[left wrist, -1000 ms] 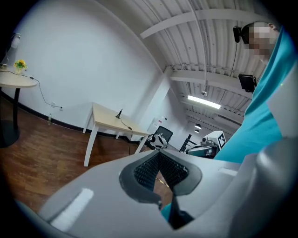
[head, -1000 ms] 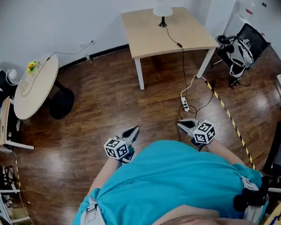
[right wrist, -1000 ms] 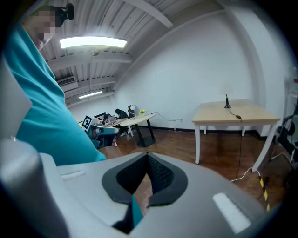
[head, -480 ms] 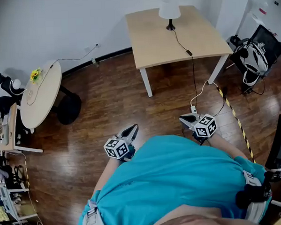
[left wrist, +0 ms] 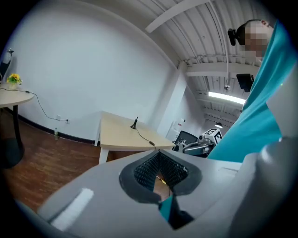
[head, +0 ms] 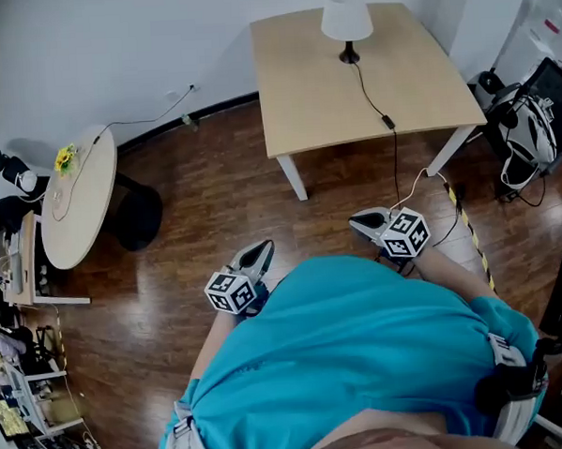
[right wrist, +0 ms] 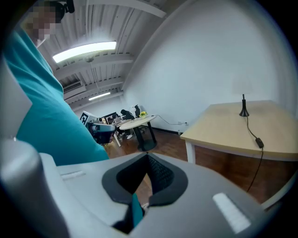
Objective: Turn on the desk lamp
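Room: dark wood-plank floor, white wall behind. Square pale-wood table on white legs stands ahead. Round pale-wood table to the left, well apart from it. Person in a teal shirt fills the near edge.

White-shaded desk lamp on a black stem stands at the square table's far edge; its black cord runs across the top and drops off the near right side.

Left gripper and right gripper held low by the torso, both clenched on nothing, well short of the lamp.

Against half a second ago: square table sits nearer; grippers keep the same pose.
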`<state>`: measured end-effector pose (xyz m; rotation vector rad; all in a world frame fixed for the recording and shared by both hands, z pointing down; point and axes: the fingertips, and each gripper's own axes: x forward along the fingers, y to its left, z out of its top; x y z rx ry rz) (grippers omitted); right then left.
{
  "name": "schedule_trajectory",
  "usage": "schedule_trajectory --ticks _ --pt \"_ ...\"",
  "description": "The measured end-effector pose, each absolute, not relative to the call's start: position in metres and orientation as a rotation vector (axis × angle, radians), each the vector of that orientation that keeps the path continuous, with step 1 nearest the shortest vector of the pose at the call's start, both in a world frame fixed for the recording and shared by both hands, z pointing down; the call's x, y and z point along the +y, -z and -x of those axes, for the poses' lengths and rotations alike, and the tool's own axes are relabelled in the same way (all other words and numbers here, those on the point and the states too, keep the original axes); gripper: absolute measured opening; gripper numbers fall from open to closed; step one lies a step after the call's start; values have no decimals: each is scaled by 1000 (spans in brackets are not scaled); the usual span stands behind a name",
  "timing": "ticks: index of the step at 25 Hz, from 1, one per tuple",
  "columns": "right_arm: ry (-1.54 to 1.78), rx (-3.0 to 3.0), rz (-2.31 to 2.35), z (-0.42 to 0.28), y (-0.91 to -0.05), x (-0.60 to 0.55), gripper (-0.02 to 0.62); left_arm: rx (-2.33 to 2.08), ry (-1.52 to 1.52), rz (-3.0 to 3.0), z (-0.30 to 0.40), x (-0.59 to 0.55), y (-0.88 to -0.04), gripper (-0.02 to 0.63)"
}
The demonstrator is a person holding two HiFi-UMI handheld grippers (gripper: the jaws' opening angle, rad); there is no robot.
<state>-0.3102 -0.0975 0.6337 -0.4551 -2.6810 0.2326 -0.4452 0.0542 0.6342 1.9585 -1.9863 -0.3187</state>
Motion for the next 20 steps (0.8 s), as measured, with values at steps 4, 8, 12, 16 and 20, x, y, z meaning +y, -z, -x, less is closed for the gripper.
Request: schedule_trajectory --ticks 4,8,12,16,20 --pt "-293 -2659 325 370 -643 -142 2 -1899 381 -1916 530 11 -653 0" --pt "-291 -2663 182 429 -631 -171 2 -1794 367 -2039 607 -37 -637 0" --pt "-357 -2664 8 475 -614 -224 2 -1621 316 -2143 666 -107 -618 0" --pt "-428 -2642 -106 475 -599 -290 2 -1473 240 -2216 667 -206 -602 0" --pt "-513 -2617 -199 450 -608 -339 2 -1401 194 -2238 656 -274 -593 0"
